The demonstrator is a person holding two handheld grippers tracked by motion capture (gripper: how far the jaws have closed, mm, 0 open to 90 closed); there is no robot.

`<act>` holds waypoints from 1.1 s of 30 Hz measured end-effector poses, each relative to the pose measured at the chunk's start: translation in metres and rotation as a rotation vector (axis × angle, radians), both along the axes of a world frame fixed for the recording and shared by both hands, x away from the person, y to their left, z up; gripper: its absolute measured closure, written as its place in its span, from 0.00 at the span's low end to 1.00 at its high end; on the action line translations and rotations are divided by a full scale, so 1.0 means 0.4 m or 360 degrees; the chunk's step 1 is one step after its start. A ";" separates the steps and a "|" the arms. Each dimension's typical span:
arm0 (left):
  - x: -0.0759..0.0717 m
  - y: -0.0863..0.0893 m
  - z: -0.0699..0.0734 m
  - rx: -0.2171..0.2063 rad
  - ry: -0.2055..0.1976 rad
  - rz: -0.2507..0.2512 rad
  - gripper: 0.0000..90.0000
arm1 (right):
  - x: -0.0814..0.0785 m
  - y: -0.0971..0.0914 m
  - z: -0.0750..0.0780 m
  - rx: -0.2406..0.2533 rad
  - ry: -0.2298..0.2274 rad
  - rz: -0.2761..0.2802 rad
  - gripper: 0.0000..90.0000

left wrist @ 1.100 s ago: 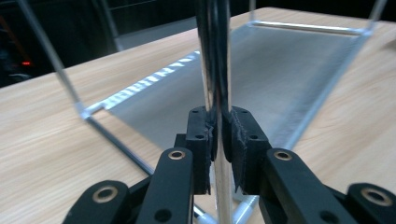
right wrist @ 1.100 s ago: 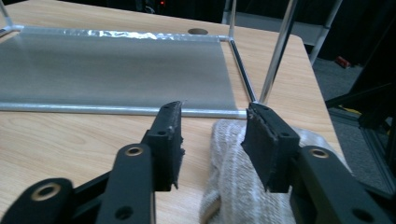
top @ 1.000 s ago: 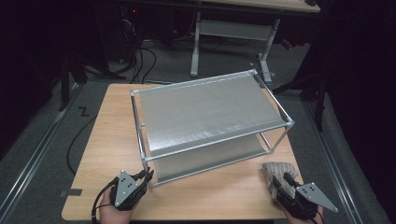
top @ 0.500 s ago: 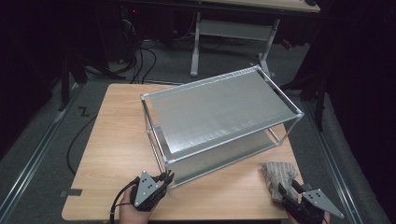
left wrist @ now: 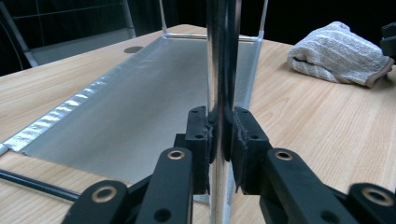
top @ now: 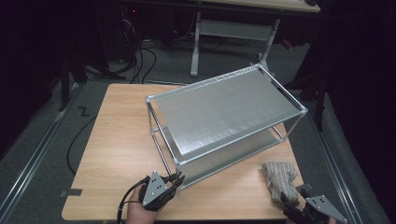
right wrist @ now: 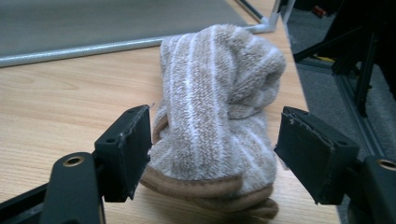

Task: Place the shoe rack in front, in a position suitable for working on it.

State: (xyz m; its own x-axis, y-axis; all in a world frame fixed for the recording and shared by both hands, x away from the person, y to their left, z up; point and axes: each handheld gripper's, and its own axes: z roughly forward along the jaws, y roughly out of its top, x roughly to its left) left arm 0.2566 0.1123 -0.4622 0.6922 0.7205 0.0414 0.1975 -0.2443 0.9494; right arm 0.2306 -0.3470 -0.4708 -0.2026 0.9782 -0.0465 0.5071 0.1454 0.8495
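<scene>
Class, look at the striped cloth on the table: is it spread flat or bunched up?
Bunched up. The striped cloth lies in a rumpled, folded heap on the table, between the right gripper's open fingers.

Two-tier metal shelf rack with chrome corner posts (top: 224, 116): upright on the wooden table, skewed diagonally, near corner post at the front edge. Folded beige-and-white striped terry cloth (top: 279, 180): bunched, lying flat on the table just right of the rack's near end.
</scene>
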 end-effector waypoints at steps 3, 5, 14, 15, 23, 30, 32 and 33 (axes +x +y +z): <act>0.000 0.006 -0.004 -0.0005 -0.0003 -0.0008 0.78 | 0.010 0.005 -0.009 0.0008 0.0028 0.0024 0.29; 0.001 0.012 -0.007 -0.0012 0.0012 -0.0021 0.73 | 0.019 0.009 -0.017 0.0010 0.0053 0.0036 0.28; -0.010 0.034 -0.028 0.0068 0.0046 0.0015 0.61 | 0.072 0.026 -0.040 -0.0008 0.0139 0.0068 0.29; -0.010 0.034 -0.028 0.0068 0.0046 0.0015 0.60 | 0.072 0.026 -0.040 -0.0008 0.0139 0.0068 0.29; -0.026 0.070 -0.030 0.0073 0.0057 0.0046 0.59 | 0.117 0.030 -0.072 -0.0035 0.0262 0.0062 0.40; -0.031 0.072 -0.039 0.0090 0.0082 0.0041 0.59 | 0.124 0.029 -0.074 -0.0048 0.0250 0.0077 0.60; -0.031 0.070 -0.039 0.0092 0.0087 0.0036 0.59 | 0.125 0.029 -0.072 -0.0047 0.0258 0.0082 0.66; -0.031 0.070 -0.039 0.0092 0.0087 0.0036 0.59 | 0.125 0.029 -0.072 -0.0047 0.0258 0.0082 0.66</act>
